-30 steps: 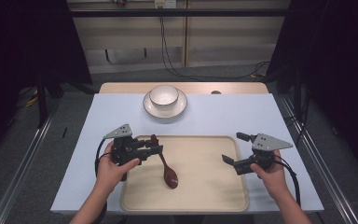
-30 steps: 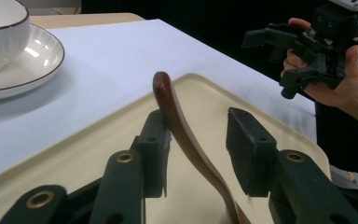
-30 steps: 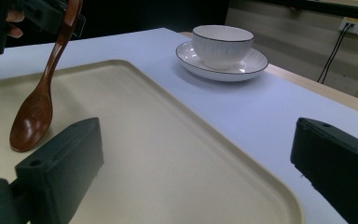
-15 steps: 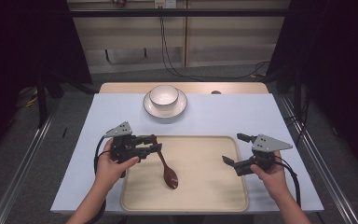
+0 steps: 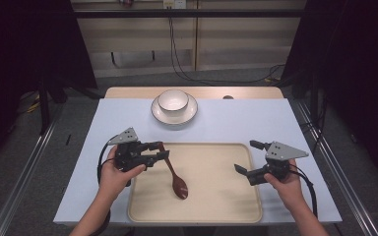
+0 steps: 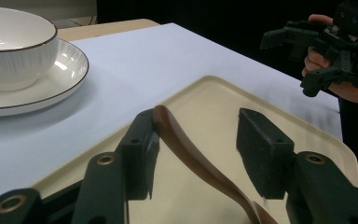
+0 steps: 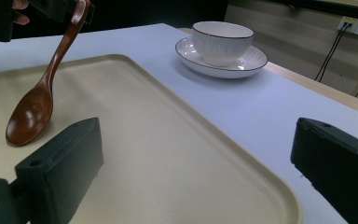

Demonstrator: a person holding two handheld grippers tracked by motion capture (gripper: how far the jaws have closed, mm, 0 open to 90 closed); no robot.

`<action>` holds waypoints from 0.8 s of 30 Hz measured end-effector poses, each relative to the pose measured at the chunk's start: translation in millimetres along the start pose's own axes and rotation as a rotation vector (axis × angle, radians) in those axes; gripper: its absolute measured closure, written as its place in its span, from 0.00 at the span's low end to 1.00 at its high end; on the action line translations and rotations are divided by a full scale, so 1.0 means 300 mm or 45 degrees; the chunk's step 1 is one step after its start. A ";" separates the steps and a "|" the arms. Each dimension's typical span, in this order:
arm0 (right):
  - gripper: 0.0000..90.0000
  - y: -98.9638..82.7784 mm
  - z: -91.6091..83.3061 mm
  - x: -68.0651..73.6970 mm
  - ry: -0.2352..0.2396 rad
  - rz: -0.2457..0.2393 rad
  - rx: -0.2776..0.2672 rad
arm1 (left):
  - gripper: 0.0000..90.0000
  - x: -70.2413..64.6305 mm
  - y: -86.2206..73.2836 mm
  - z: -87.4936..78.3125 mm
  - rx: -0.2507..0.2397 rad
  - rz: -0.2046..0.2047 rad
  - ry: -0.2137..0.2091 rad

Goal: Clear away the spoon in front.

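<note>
A brown wooden spoon (image 5: 174, 174) lies on the beige tray (image 5: 216, 196), its bowl toward me and its handle rising to the far left. My left gripper (image 5: 163, 150) is open, its jaws straddling the handle's tip. In the left gripper view the spoon (image 6: 191, 149) rests against the left jaw, with a clear gap to the right jaw of my left gripper (image 6: 200, 140). My right gripper (image 5: 244, 156) hovers open at the tray's right edge, nothing between its jaws. In the right gripper view, my right gripper (image 7: 196, 158) faces the spoon (image 7: 32, 112).
A white bowl (image 5: 173, 100) sits on a white plate (image 5: 174, 116) at the back centre of the pale blue tabletop (image 5: 236, 120). The bowl (image 7: 221, 39) has a dark rim. Cables trail from both grippers toward me.
Hardly anything differs. My left hand has shifted slightly around the spoon handle; the spoon's bowl stays at the same spot on the tray. The right gripper has held still.
</note>
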State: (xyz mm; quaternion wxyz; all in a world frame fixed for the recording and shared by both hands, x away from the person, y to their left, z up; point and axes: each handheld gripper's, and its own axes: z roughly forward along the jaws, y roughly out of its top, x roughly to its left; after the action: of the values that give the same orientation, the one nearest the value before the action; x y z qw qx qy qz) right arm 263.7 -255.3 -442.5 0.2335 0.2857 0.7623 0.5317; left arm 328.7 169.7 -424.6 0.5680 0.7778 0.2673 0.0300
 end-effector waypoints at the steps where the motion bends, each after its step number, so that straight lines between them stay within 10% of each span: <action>1: 0.02 0.000 -0.001 0.000 0.000 -0.002 0.000 | 0.54 -0.001 0.001 0.000 0.010 0.005 0.001; 24: 0.02 0.005 -0.001 0.000 -0.008 -0.009 -0.003 | 0.15 0.052 0.011 -0.032 -0.045 0.057 0.146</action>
State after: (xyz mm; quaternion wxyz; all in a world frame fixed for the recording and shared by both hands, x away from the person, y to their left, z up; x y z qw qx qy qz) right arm 263.6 -255.1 -441.0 0.2382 0.2845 0.7618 0.5310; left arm 340.1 184.6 -422.2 0.5648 0.7704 0.2814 0.0918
